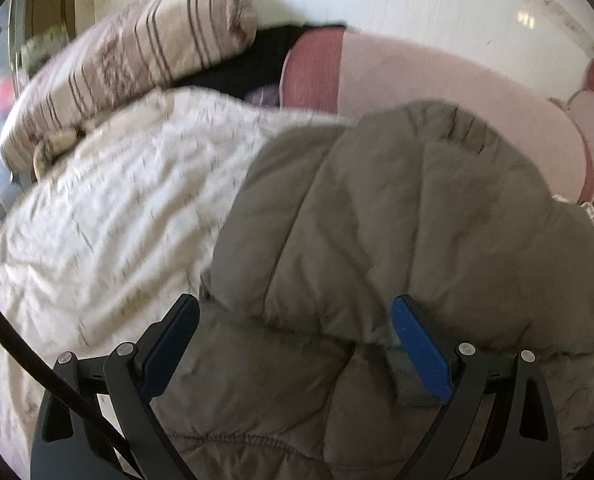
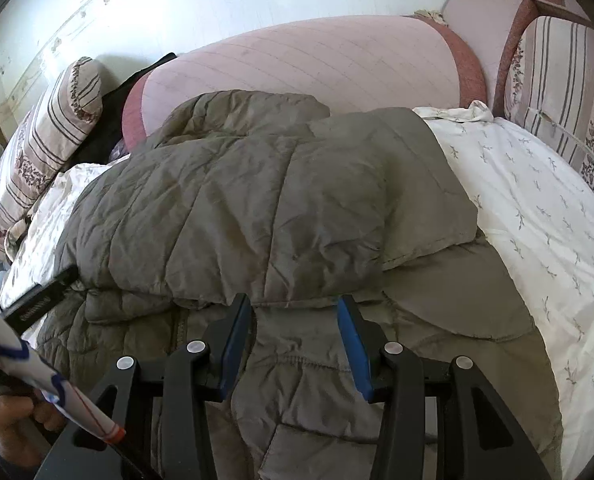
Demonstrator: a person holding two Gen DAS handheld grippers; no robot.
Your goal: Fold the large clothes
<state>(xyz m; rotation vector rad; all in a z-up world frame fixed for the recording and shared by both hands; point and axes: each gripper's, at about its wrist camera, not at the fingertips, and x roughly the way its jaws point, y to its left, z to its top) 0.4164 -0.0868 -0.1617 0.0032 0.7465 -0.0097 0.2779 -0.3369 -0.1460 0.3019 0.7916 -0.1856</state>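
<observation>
Olive-grey quilted puffer jacket (image 2: 233, 200) lies across the bed, on a white bedsheet with a small grey sprig print (image 2: 537, 216), its upper part already doubled over the lower part so that a fold edge runs across just ahead of both tools.

Nearest in the right wrist view, the right tool (image 2: 295, 320) stands with its blue-padded fingers (image 2: 353, 352) partly apart, straddling a ridge of the lower layer right at the fold edge; nothing is clamped between them. In the left wrist view, the left tool (image 1: 295, 344) is spread wider, its fingers on either side of a puffy bulge of the jacket, also gripping nothing as far as can be told, though that view is motion-blurred.

To do this step well, each tool should probably close on both layers at the near hem, taking a deep bite, since slick padded fabric tends to slip from a shallow pinch. The two tools would best lift and carry together, keeping the edge level so trapped air does not skew the fold.

Farther off, a pink padded headboard with a darker red border (image 2: 317, 64) stands behind the jacket, with a striped floral pillow (image 2: 45, 136) to one side.
</observation>
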